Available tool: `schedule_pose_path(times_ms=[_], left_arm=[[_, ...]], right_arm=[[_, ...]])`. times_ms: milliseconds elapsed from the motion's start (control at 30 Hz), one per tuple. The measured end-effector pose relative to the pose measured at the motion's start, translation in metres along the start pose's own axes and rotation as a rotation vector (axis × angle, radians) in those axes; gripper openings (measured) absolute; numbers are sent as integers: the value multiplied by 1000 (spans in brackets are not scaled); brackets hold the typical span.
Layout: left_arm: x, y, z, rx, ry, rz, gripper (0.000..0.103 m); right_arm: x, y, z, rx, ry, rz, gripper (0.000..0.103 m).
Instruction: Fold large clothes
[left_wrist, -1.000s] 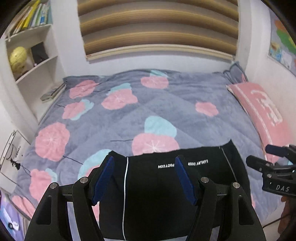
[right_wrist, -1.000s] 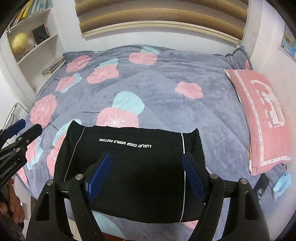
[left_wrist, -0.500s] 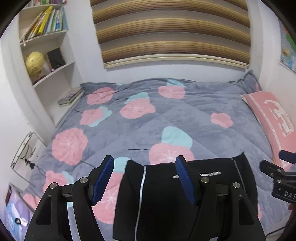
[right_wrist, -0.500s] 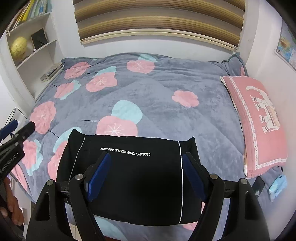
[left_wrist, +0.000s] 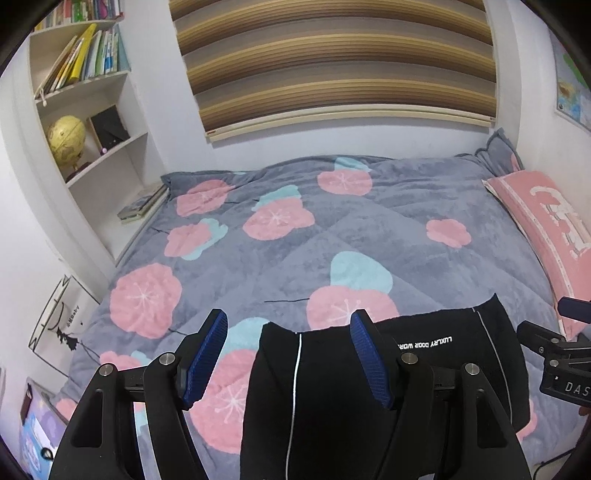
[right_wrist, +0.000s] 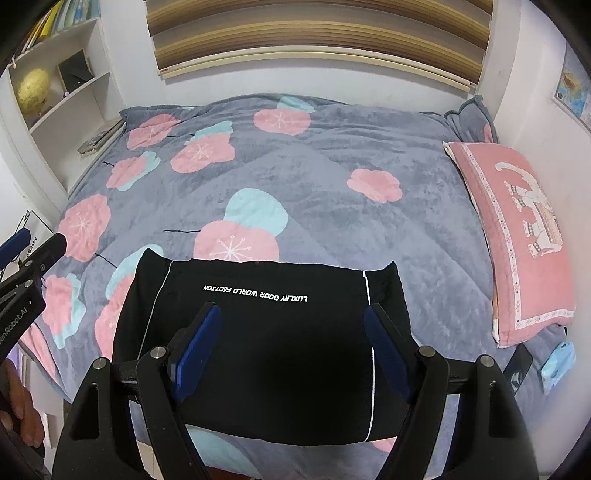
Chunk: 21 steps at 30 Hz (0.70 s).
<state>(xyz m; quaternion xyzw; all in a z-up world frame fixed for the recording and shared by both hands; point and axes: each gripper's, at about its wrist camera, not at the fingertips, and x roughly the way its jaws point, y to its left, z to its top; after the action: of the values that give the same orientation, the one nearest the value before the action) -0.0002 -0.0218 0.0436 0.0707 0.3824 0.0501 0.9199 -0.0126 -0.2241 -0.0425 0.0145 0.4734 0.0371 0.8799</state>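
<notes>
A: So, taking the biggest thing first, why does the bed (right_wrist: 369, 206) fill most of the frame?

B: Its grey flowered quilt serves as the folding surface. The black garment (right_wrist: 266, 343) lies flat on it at lower centre of the right wrist view, near the bed's front edge. It looks already folded into a neat rectangle, white lettering and side stripes facing up.

A: And the pink pillow (right_wrist: 517, 229)?

B: It lies along the right side of the frame, well apart from the garment, so it does not crowd the work.

A: Any containers?

B: Only the shelf unit (left_wrist: 92, 122) at upper left of the left wrist view. It holds a row of books (left_wrist: 81, 59) on top, with a yellow globe (left_wrist: 66, 138) and a dark box below.

A: What about the grippers?

B: The right gripper (right_wrist: 291, 350) hangs over the garment's middle, jaws spread wide with nothing between the pads. The left gripper (left_wrist: 288, 360) hovers over the garment's left edge, jaws likewise released and empty. Probably the person is checking the fold or choosing the next edge.
</notes>
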Motion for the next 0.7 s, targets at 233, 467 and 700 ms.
schedule_pose_path(times_ms=[233, 467, 700], left_arm=[[10, 4, -3, -2, 38, -1, 70], [14, 0, -5, 8, 53, -4, 70], [15, -6, -8, 19, 66, -14, 70]], right_arm=[[6, 0, -4, -2, 22, 1, 82], [9, 0, -6, -10, 34, 0, 82], [12, -2, -8, -6, 45, -1, 82]])
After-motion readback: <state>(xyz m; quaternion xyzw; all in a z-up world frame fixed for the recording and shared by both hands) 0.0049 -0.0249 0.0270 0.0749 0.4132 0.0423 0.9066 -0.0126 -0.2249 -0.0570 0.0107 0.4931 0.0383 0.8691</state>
